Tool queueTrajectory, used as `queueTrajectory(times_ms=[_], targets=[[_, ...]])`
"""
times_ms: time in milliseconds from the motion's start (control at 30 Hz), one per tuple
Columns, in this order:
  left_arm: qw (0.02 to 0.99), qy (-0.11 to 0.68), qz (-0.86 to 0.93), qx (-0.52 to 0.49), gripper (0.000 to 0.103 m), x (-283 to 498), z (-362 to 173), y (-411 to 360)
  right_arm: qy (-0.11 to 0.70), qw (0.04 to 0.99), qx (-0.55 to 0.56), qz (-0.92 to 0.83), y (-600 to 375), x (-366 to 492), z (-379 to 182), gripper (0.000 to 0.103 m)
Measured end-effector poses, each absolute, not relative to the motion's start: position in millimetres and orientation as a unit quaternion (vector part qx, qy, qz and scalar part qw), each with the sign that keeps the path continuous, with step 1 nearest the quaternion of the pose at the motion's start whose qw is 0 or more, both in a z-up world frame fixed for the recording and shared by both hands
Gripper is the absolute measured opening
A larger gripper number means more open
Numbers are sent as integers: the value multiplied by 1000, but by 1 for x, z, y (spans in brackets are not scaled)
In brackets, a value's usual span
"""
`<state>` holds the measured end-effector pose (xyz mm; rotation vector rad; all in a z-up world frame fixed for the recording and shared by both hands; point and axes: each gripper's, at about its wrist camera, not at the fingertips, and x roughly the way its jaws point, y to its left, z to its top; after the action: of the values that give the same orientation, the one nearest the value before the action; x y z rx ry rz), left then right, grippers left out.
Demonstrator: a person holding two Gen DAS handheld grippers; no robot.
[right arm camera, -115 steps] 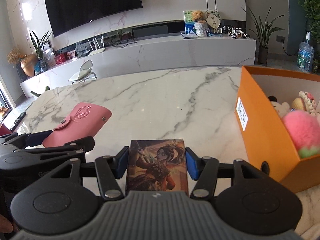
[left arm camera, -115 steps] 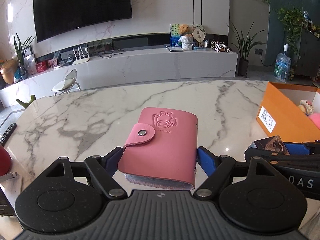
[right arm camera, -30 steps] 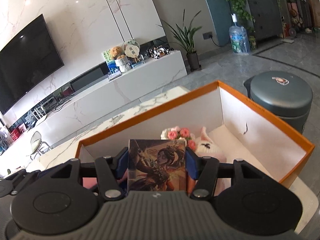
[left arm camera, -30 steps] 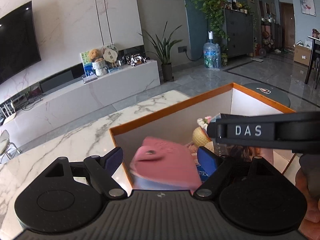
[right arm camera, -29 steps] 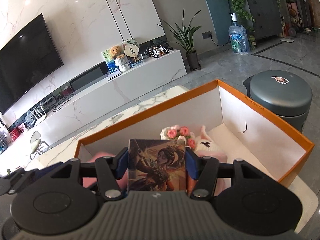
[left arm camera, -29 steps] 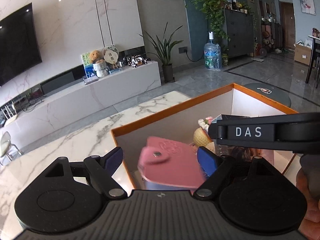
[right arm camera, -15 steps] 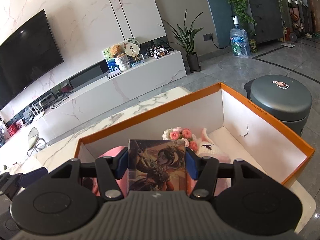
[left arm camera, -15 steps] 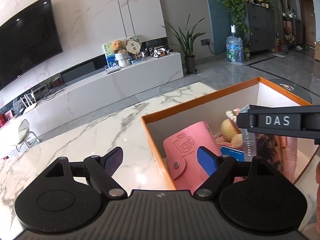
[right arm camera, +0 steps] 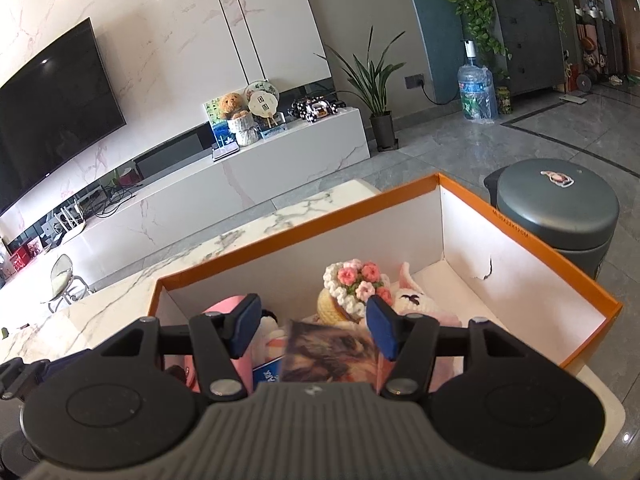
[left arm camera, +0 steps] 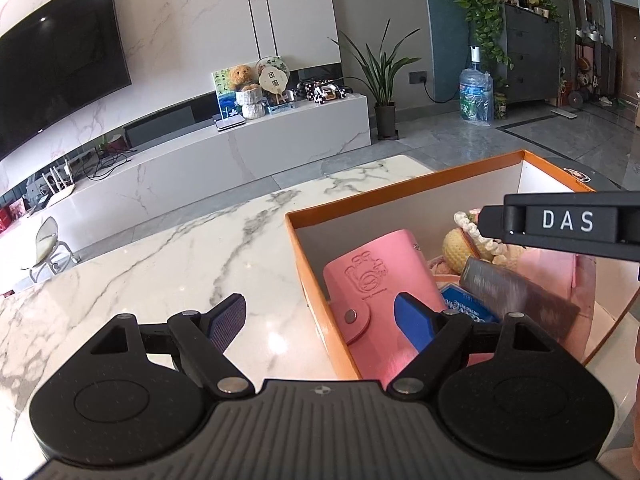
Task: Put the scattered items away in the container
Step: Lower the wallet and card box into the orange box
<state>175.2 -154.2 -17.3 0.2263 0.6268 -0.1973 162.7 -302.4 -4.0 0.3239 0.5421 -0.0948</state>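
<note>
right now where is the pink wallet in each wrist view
Left wrist view: the pink wallet leans inside the orange box at its near left corner, lower centre of the picture, partly behind the blue fingertip.
Right wrist view: only a pink sliver shows at lower left, behind the gripper's finger.
Shared landmark: the crochet flower toy in the box.

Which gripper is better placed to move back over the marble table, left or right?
Left, probably. The left gripper is open and empty, one finger over the marble table beside the orange box. The right gripper, also open, hangs over the box, above the picture card.
</note>
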Motion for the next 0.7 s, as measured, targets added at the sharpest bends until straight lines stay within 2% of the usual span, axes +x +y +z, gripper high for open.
queueTrajectory(times_ms=[200,467,700], targets=[[944,302,-99,94,96,164,-5,-149,260,952,158,-45,-298,150,7,62],[949,288,-101,76,96,146,14,-140,253,953,160,-53,-292,124,24,72],[956,263,-111,65,96,124,36,-137,241,956,159,-59,-289,92,42,72]])
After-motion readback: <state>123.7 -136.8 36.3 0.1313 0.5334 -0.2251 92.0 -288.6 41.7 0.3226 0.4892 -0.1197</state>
